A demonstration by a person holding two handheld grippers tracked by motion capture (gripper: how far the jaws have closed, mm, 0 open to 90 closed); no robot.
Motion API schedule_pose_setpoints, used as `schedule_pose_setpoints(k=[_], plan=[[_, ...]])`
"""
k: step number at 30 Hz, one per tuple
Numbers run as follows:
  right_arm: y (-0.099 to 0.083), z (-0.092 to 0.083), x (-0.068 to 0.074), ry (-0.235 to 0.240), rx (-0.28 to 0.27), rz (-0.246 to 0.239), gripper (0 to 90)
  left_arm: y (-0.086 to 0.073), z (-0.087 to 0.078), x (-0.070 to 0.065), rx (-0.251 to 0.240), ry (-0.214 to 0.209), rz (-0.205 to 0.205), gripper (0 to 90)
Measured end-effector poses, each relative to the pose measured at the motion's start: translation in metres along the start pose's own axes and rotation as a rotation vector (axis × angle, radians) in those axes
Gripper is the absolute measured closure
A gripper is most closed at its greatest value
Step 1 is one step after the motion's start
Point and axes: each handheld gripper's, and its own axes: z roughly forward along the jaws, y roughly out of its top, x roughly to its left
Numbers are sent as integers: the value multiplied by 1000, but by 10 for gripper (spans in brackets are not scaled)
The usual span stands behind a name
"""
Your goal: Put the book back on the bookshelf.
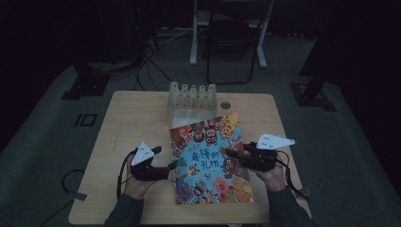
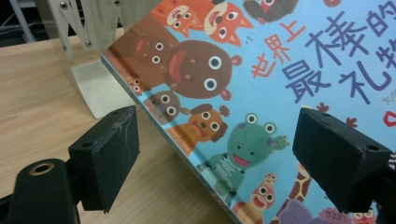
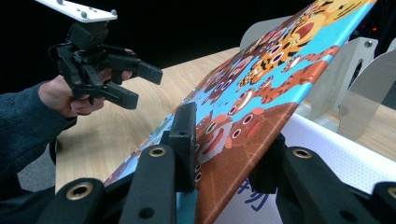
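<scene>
A: Right hand-held gripper (image 3: 224, 154) is clenched on the cover edge of the picture book (image 1: 211, 158); pads sit either side of the board, and the cover is lifted at a slant off the white page beneath.

B: And the left hand-held gripper (image 1: 171, 166)?

A: Released. Its jaws stand wide, straddling the book's left edge without pressing; no pad touches the cover in the left gripper view.

B: Where does the book lie?

A: On the bench (image 1: 132, 123), centre-right, between the two hands, its far end just before the clear slotted rack (image 1: 191, 97). Near end points toward the person.

B: Why that grip?

A: Judgement: pinching the right edge lets the cover hinge open while the rest stays flat. Left tool waits near the spine side, likely to steady or take over the book.

B: Risk?

A: Thin board could slip from a shallow pinch.
</scene>
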Motion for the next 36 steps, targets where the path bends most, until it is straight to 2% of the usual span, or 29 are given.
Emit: schedule_pose_setpoints(k=[22,31,36], plan=[[2,-9,1,-3,-77,-22,696,8,3,9,-12,-1,-8,154],[2,-11,3,6,-101,-43,700,20,6,14,-31,-18,-9,155],[2,-13,4,10,-110,-55,701,28,9,23,-44,-43,-29,155]])
